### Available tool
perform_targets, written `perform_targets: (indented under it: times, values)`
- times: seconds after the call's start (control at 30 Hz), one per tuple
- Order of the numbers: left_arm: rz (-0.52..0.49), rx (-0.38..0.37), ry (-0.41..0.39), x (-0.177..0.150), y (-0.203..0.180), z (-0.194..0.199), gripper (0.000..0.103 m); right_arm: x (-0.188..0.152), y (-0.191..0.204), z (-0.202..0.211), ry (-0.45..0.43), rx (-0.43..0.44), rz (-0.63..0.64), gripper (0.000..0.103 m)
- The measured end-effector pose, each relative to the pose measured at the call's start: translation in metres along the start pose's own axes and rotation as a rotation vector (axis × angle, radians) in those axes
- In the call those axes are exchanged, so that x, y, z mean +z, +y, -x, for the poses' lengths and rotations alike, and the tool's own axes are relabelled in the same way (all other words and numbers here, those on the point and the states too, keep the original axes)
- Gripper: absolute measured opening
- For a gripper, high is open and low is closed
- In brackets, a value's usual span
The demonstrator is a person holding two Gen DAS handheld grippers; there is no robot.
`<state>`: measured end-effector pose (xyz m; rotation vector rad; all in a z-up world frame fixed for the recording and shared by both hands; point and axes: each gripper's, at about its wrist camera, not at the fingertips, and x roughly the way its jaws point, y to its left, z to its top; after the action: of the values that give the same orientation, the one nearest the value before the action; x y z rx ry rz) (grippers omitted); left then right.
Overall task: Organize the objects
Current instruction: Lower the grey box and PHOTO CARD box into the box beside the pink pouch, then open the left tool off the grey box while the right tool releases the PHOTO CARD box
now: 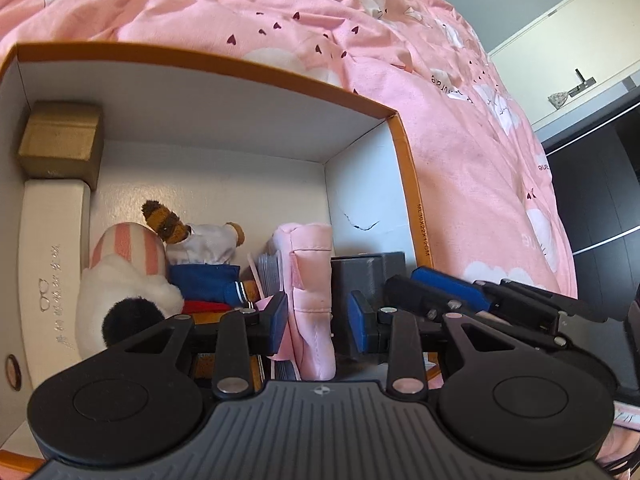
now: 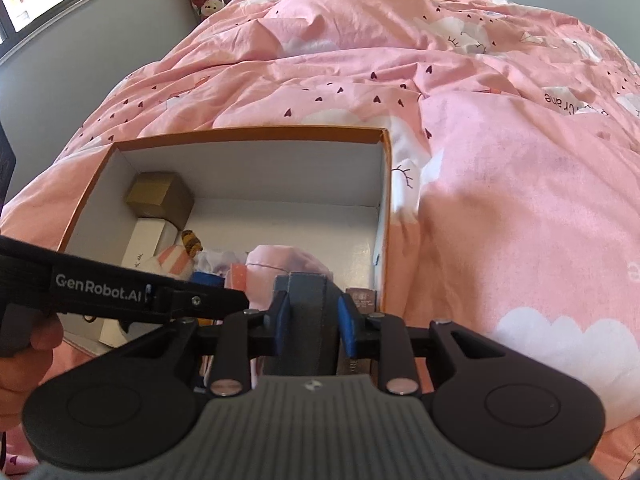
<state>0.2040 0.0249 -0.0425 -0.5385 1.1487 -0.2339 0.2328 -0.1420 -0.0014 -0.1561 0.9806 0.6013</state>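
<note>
An open white box with an orange rim (image 1: pixel 248 70) (image 2: pixel 248 133) lies on a pink duvet. A pink fabric pouch (image 1: pixel 312 264) (image 2: pixel 280 260) stands upright near its front right. My left gripper (image 1: pixel 318 322) straddles the pouch. The left pad touches it, while a narrow gap shows at the right pad, so the jaws stand open. Just right of the pouch, a grey block (image 1: pixel 368 276) (image 2: pixel 306 300) hangs inside the box. My right gripper (image 2: pixel 312 312) is shut on it, with both blue pads against its sides.
Along the box's left wall are a tan carton (image 1: pixel 60 144) and a white glasses case (image 1: pixel 52 272). A striped plush (image 1: pixel 124 280) and a small bear doll (image 1: pixel 200 248) lie beside them. The far half of the box floor (image 1: pixel 224 184) is bare. A dark cabinet (image 1: pixel 592 200) stands at the right.
</note>
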Motion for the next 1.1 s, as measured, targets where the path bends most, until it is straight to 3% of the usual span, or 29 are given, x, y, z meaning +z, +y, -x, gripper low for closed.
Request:
perform_targets:
  times: [0.17,0.3,0.63,0.83,0.93,1.1]
  values:
    - [0.046,-0.051,0.023,0.001,0.006,-0.016,0.037,0.007,-0.008,-0.005,0.004,0.008,-0.018,0.024]
    - [0.063,-0.046,0.014,0.002,0.006,-0.024,0.037,0.009,-0.014,-0.009,0.009,0.036,-0.045,0.024]
    - [-0.083,0.077,0.014,-0.008,-0.016,-0.025,0.038,0.002,-0.017,-0.005,0.035,0.086,-0.062,0.026]
    - [-0.163,0.091,0.006,-0.013,-0.018,-0.029,0.036,-0.004,-0.018,-0.003,0.055,0.117,-0.06,0.03]
    - [-0.253,0.091,-0.01,-0.02,-0.022,-0.024,0.036,-0.007,-0.018,-0.002,0.067,0.122,-0.035,0.038]
    - [-0.281,0.067,-0.003,-0.02,-0.018,-0.006,0.038,-0.009,-0.017,-0.005,0.076,0.128,0.007,0.046]
